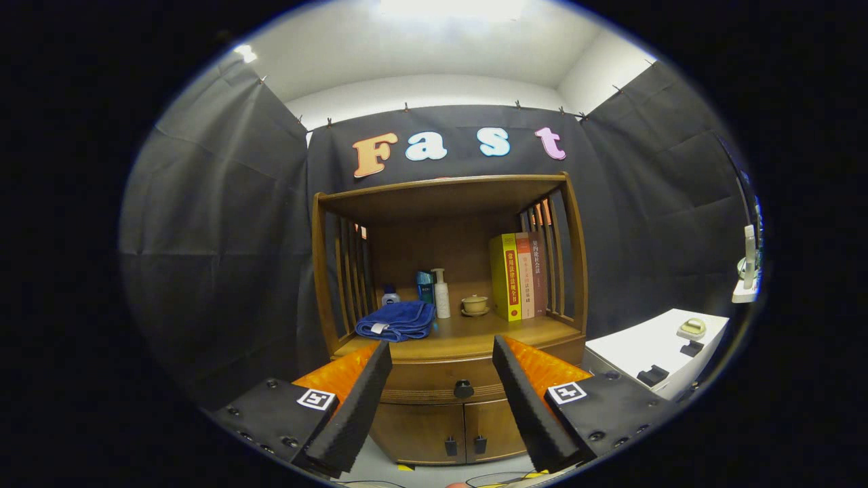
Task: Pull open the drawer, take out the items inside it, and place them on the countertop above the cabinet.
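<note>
The gripper (441, 359) hung wide open and empty before the shut drawer (434, 379). Its fingers needed centring on the knob (463, 389), then a straight pull.

Centre left: folded blue towel (397, 320)
Centre: white pump bottle (441, 293)
Centre right: upright books (519, 276)
Lower right: white table (654, 346)

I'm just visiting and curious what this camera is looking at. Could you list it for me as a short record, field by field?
setting: wooden cabinet against a black cloth wall
drawer: shut, dark round knob in its front
gripper: gripper open, fingers spread, knob ahead between them, nothing held
countertop: folded blue towel, white pump bottle, two smaller bottles behind the towel, small lidded cup, three upright books
below drawer: two small doors, closed
beside cabinet: white box to its right
task stage: drawer not yet opened
</note>
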Demonstrator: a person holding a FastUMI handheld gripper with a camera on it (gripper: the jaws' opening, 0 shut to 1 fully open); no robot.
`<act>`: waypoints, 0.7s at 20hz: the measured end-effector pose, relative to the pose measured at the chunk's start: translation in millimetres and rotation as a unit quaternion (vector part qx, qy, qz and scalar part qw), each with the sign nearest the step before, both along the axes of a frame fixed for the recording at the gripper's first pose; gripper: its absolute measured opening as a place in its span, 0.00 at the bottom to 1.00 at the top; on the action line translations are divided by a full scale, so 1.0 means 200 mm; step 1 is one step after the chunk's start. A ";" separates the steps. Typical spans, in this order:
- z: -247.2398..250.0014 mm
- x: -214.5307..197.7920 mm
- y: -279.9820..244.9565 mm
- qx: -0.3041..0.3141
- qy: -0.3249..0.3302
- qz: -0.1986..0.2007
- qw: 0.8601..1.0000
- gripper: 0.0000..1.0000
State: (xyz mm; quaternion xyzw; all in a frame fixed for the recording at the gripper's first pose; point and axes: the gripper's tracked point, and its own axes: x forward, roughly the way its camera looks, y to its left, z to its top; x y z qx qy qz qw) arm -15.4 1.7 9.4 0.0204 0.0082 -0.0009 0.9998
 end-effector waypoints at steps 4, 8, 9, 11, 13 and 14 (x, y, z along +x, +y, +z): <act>0.00 0.00 0.01 -0.002 0.000 0.001 1.000 0.98; 0.02 -0.01 0.01 0.000 -0.002 0.000 1.000 0.98; 0.03 -0.01 0.00 0.000 -0.002 -0.001 1.000 0.98; 0.02 -0.01 0.00 -0.001 -0.003 -0.003 1.000 0.98; 0.00 0.00 0.00 0.000 -0.006 0.000 1.000 0.98; -0.01 0.02 0.00 -0.003 -0.010 0.001 1.000 0.98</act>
